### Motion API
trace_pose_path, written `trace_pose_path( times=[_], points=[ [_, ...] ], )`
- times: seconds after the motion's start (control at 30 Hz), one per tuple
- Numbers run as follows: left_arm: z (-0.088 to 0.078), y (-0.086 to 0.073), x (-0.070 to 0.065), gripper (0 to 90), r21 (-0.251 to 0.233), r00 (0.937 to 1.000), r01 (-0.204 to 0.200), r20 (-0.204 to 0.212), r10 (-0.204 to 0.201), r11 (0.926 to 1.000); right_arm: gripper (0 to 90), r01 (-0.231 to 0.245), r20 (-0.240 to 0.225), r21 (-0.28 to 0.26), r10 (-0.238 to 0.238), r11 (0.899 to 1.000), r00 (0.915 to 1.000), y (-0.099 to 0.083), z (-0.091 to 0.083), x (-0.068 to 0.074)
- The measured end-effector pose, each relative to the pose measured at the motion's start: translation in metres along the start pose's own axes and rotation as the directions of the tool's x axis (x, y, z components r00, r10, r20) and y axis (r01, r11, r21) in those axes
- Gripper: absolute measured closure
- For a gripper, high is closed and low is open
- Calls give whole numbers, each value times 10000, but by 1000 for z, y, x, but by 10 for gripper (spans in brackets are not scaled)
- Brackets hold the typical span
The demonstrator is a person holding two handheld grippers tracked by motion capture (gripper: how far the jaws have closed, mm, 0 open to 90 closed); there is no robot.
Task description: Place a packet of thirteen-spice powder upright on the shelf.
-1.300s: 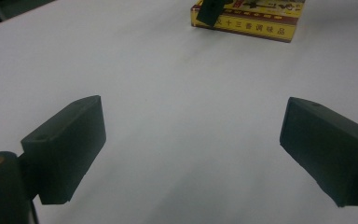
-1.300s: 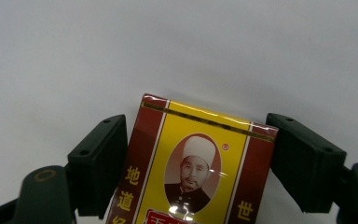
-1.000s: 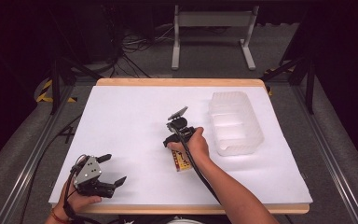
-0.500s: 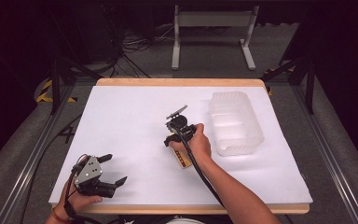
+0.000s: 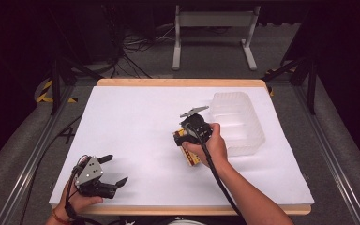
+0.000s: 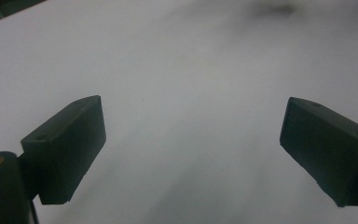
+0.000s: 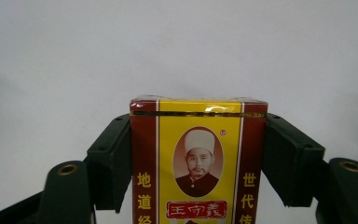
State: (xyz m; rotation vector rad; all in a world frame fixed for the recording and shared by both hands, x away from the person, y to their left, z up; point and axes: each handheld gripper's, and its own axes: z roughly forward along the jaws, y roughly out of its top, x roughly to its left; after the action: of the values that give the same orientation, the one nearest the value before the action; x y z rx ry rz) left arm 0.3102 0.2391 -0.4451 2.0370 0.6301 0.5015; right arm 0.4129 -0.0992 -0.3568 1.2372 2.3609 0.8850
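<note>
The table (image 5: 136, 117) is covered by a white sheet with a wooden edge showing along its far and near sides. On its right half, toward the far side, sits a clear plastic tub (image 5: 236, 123), long and shallow, lying on the white surface.

Just left of the tub, the person's right hand (image 5: 209, 146) holds the right tool (image 5: 183, 137) low over the table, with its cable running back along the forearm. The tool is clenched on a box (image 5: 187, 149), a yellow and dark red carton that lies near the middle of the table, close beside the tub but not touching it. In the right gripper view the box (image 7: 198, 161) stands between the two black jaws, one pressed against each dark red side, its yellow face printed with a portrait and red characters, its top edge reaching just past the jaw tips.

At the near left corner of the table the left hand (image 5: 77, 202) holds the left tool (image 5: 114, 169), well apart from the box. Its jaws are spread wide and released, with nothing between them; in the left gripper view the left tool (image 6: 191, 154) has bare white table between its jaws.
</note>
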Motion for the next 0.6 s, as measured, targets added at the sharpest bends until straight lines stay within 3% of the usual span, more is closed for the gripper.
trace_pose_path(
  times=[0.1,0.4,0.6],
  points=[
    [0,0,0,75,-17,10000,12,7,-12,10000,324,137,38,-473,-135,9988,9999,-1,-11,-2],
    [0,0,0,75,-41,10000,46,13,-46,10000,324,430,209,-1227,-408,9915,9989,0,-27,-4],
    [1,0,1,75,-18,10000,48,68,-48,10000,324,1231,1092,-1555,-1068,9801,9883,6,-34,-5]
  ],
)
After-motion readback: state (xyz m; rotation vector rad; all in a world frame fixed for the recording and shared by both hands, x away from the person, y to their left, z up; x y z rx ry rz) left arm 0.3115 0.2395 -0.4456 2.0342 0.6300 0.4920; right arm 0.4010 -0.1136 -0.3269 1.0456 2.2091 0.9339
